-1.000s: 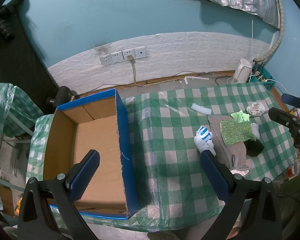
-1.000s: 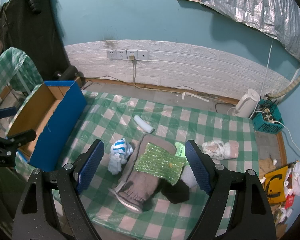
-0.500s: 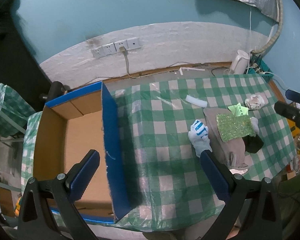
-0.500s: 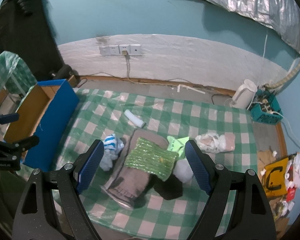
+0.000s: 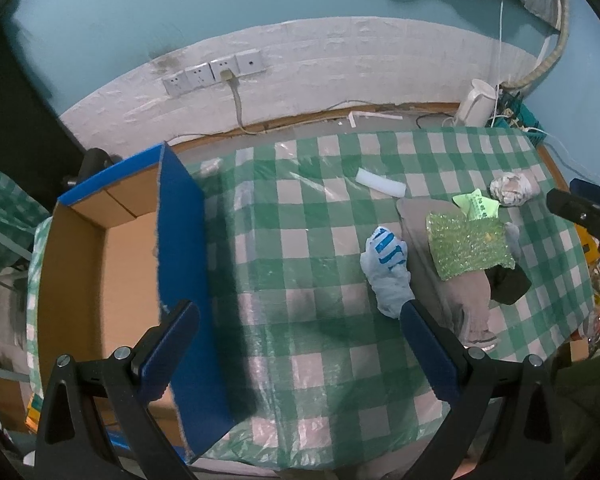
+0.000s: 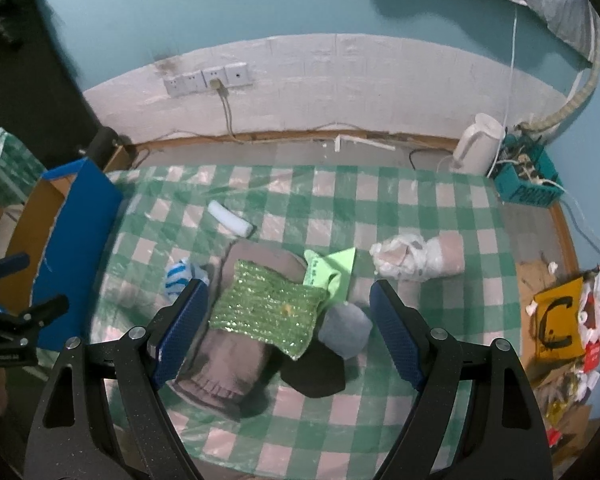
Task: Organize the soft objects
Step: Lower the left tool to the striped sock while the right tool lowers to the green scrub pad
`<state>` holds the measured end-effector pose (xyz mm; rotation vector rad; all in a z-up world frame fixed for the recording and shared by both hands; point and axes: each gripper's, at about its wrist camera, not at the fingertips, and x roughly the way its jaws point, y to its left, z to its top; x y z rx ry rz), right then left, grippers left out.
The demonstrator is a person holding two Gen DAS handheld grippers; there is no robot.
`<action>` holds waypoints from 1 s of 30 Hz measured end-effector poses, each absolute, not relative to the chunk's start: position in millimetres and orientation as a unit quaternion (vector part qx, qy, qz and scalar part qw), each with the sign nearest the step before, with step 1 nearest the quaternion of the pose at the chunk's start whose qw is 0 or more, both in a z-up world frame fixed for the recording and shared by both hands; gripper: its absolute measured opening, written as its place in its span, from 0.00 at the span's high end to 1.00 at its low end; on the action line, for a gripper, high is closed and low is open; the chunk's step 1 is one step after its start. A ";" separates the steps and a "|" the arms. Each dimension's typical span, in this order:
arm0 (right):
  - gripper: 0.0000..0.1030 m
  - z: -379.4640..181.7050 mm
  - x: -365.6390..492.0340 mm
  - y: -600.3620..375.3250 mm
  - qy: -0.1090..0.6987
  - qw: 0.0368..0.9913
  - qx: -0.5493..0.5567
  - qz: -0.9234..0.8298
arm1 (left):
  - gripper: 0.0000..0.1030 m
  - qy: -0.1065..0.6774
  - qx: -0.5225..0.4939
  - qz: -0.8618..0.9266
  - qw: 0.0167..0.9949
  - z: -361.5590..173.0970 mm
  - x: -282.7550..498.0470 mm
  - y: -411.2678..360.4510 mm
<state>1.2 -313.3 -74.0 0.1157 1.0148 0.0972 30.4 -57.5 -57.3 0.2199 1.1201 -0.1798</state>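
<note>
Soft things lie in a pile on the green checked table (image 6: pixel 420 208): a green bubble-wrap sheet (image 6: pixel 266 310) on a grey-brown cloth (image 6: pixel 228 368), a blue-striped white sock (image 5: pixel 386 258), a grey ball (image 6: pixel 346 330), a black cloth (image 6: pixel 314 372), a light green paper (image 6: pixel 332 268), a white foam roll (image 6: pixel 230 220) and a plastic-wrapped bundle (image 6: pixel 412 258). My right gripper (image 6: pixel 290 326) is open above the bubble wrap. My left gripper (image 5: pixel 300 350) is open and empty over the table between the sock and the blue-sided cardboard box (image 5: pixel 100 264).
The open box stands at the table's left end and shows brown inside. Beyond the table are the floor, a white kettle (image 6: pixel 478 144), a teal basket (image 6: pixel 528 184) and wall sockets (image 6: pixel 208 78). Rubbish and a yellow bag (image 6: pixel 556 322) lie on the floor at the right.
Both grippers have moved forward and lower toward the table. The right one now sits closer over the bubble wrap. Nothing on the table has moved.
</note>
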 end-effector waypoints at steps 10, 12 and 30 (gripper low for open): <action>0.20 -114.1 17.3 -299.0 0.528 0.846 0.041 0.061 | 0.02 0.557 0.118 -0.101 0.816 -94.0 48.4 -85.5; 0.20 -121.1 21.2 -296.7 0.534 0.842 0.037 0.064 | 0.02 0.562 0.117 -0.106 0.812 -100.7 51.1 -89.7; 0.20 -168.2 46.8 -280.0 0.567 0.820 -0.006 0.080 | 0.02 0.598 0.132 -0.111 0.783 -143.1 73.8 -107.8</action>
